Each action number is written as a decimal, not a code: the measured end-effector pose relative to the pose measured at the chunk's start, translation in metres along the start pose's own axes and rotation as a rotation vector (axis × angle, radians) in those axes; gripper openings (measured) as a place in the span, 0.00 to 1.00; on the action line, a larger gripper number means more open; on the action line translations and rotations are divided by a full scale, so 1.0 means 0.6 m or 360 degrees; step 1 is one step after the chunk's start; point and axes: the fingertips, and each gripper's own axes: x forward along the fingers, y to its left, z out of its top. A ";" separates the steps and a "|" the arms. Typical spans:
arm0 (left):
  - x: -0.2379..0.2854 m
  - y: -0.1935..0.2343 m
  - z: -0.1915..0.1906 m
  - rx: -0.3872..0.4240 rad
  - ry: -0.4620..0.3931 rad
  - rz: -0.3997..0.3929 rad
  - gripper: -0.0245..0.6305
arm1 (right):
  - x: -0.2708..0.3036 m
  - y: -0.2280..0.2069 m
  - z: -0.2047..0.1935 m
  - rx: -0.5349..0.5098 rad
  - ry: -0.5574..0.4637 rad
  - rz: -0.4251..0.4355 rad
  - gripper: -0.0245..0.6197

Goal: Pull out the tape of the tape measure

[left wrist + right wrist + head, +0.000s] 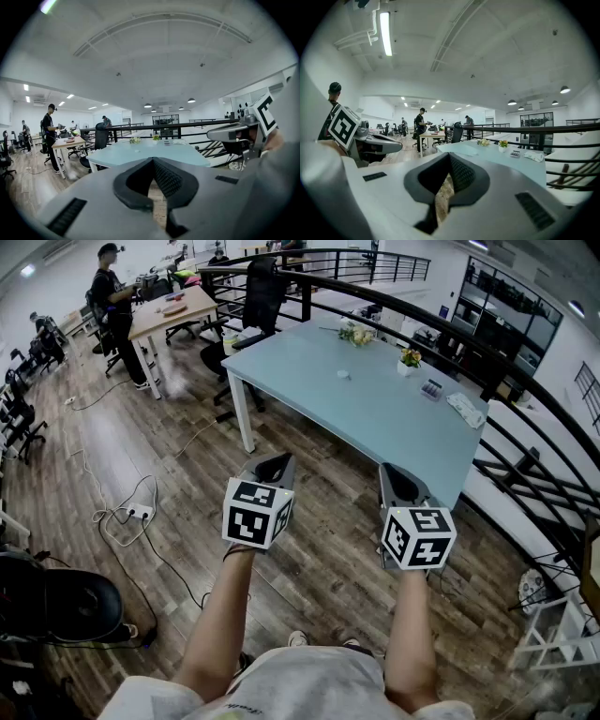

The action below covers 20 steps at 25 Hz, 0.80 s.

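My left gripper (278,465) and right gripper (398,479) are held side by side above the wooden floor, just short of the near edge of a pale blue table (375,418). Both are shut with nothing between the jaws, as the left gripper view (152,161) and the right gripper view (449,157) also show. A small pale round thing (343,374) lies on the table's far half; I cannot tell whether it is the tape measure. Each gripper sees the other beside it: the right gripper (234,133) and the left gripper (375,140).
On the table are flowers (354,332), a small potted plant (410,358), a dark flat item (431,388) and a white bundle (466,409). A black railing (525,381) curves behind it. A power strip with cables (139,514) lies on the floor at left. A person (117,306) stands at a wooden desk (169,310).
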 end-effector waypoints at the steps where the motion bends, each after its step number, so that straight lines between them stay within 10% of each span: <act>1: -0.001 0.002 -0.001 -0.0006 -0.0001 0.0000 0.03 | 0.000 0.003 0.000 -0.0001 0.0000 -0.0001 0.04; 20: 0.034 0.027 -0.010 -0.0043 0.0002 -0.0001 0.08 | 0.050 0.010 -0.021 0.0025 0.0019 0.0053 0.06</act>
